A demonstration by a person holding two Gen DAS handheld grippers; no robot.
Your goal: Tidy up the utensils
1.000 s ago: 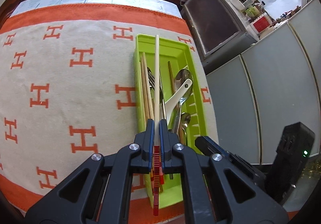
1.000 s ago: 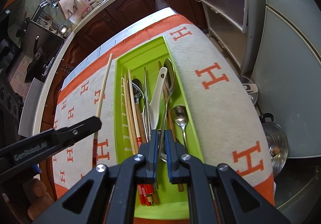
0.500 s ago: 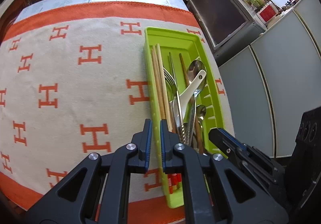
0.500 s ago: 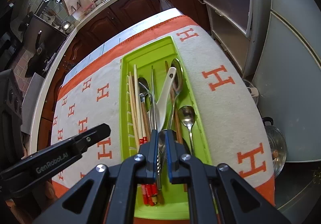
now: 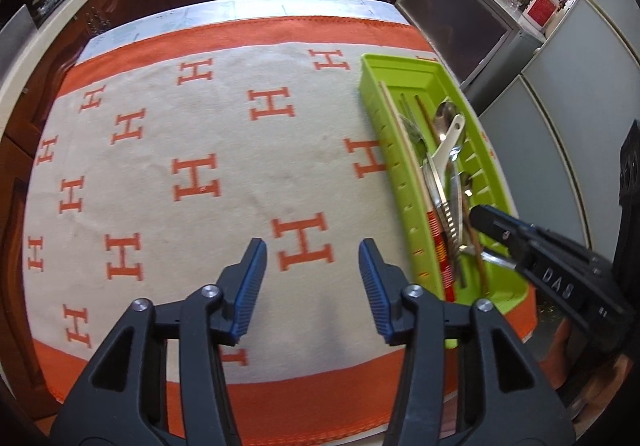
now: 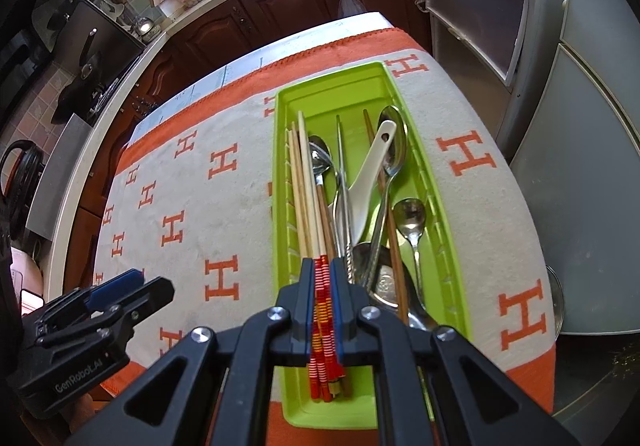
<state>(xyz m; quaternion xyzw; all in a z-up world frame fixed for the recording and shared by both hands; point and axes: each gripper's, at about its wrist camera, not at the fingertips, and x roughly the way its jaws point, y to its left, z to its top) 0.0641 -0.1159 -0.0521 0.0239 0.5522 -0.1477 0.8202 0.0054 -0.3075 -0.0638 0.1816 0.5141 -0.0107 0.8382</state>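
Observation:
A green utensil tray (image 6: 444, 246) lies on the white and orange H-patterned cloth (image 6: 192, 206); it also shows at the right in the left wrist view (image 5: 384, 150). It holds wooden chopsticks (image 6: 304, 182) with red-striped ends, metal spoons (image 6: 394, 150), a white ceramic spoon (image 6: 372, 174) and a fork. My left gripper (image 5: 312, 278) is open and empty over bare cloth, left of the tray. My right gripper (image 6: 322, 294) hovers over the tray's near end, jaws nearly closed, with the chopsticks' striped ends seen between them; whether it grips them is unclear.
Dark wooden cabinets (image 6: 304, 6) and a counter with pots and jars stand beyond the table. A grey cabinet and fridge (image 6: 592, 94) stand to the right. The cloth (image 5: 192, 166) left of the tray is bare.
My left gripper let go of the chopstick, which now lies in the tray. It opened wide and moved left and back. My right gripper shifted left over the chopstick ends.

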